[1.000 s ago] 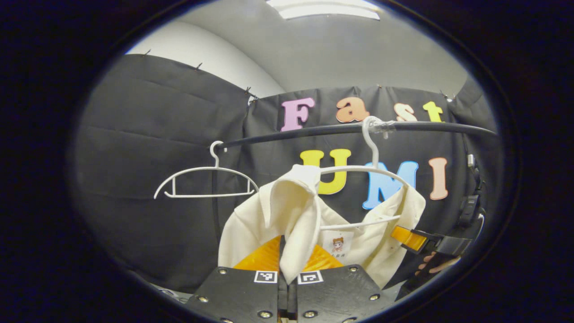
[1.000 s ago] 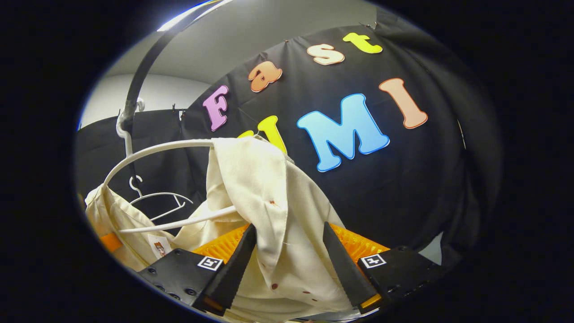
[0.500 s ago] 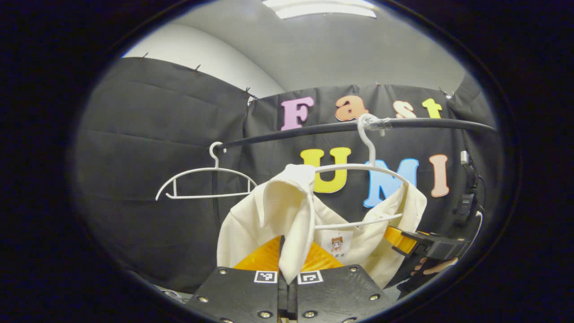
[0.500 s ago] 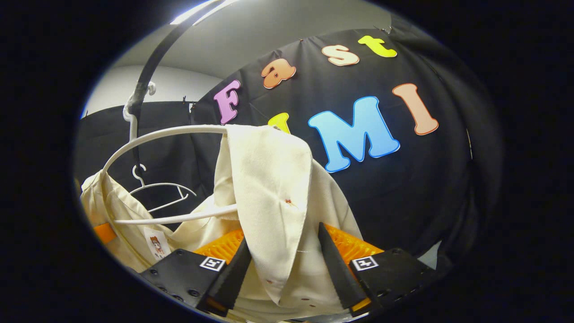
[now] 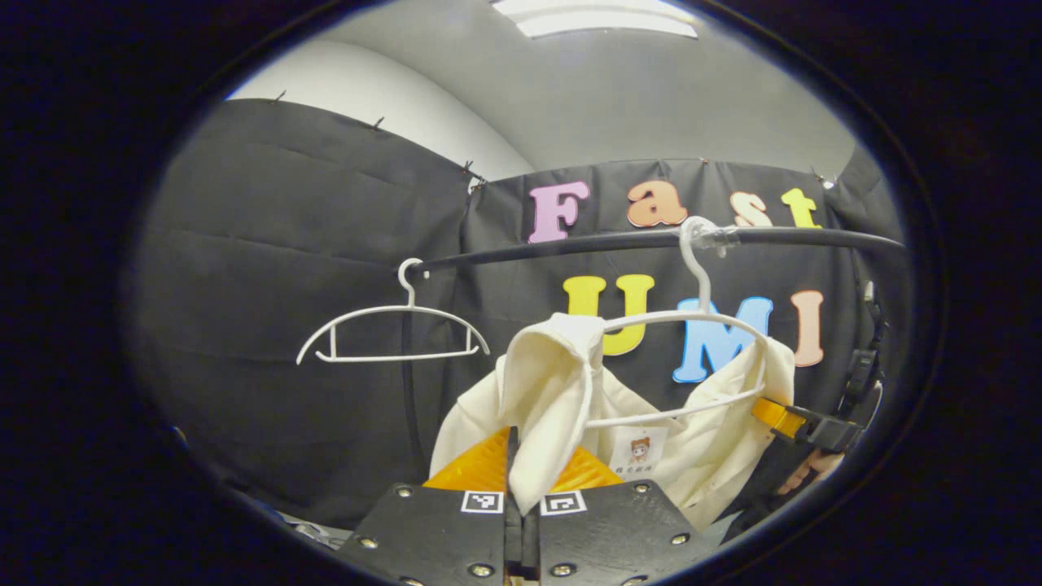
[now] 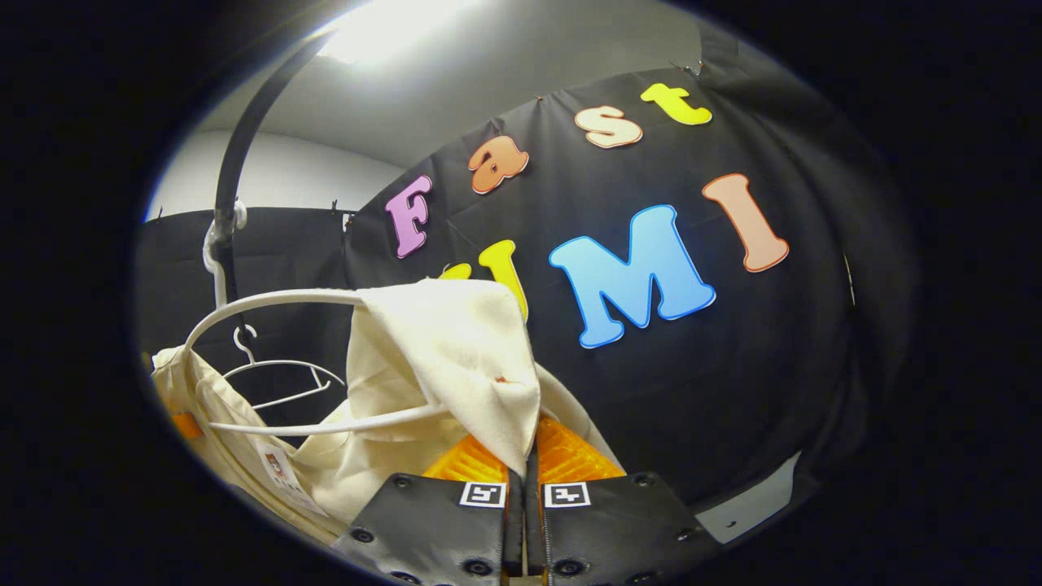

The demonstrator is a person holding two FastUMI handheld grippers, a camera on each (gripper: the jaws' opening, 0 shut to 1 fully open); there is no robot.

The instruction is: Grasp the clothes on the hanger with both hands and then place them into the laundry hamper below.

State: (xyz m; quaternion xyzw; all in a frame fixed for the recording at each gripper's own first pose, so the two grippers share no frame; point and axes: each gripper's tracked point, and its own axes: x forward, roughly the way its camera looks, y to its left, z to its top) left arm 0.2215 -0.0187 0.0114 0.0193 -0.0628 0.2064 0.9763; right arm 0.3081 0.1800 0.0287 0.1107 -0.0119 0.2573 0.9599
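A cream shirt (image 5: pixel 562 391) hangs on a white hanger (image 5: pixel 692 317) hooked over a black rail (image 5: pixel 635 238). In the left gripper view my left gripper (image 5: pixel 521 480) is shut on the shirt's near shoulder fold, and the cloth rises from between its fingers. The right gripper (image 5: pixel 794 419), held by a hand, shows at the shirt's far shoulder. In the right gripper view my right gripper (image 6: pixel 525 480) is shut on the other shoulder of the shirt (image 6: pixel 456 350), which drapes over the hanger (image 6: pixel 269 301). The hamper is out of sight.
A second, bare white hanger (image 5: pixel 392 325) hangs on the rail to the left of the shirt, also seen small behind the shirt as the bare hanger (image 6: pixel 277 374). Black cloth walls close the booth behind. A ceiling light (image 5: pixel 594 16) glows above.
My right gripper's fingers, spread around the shirt's shoulder a second ago, have closed on the cloth. The left gripper keeps its hold and has shifted slightly.
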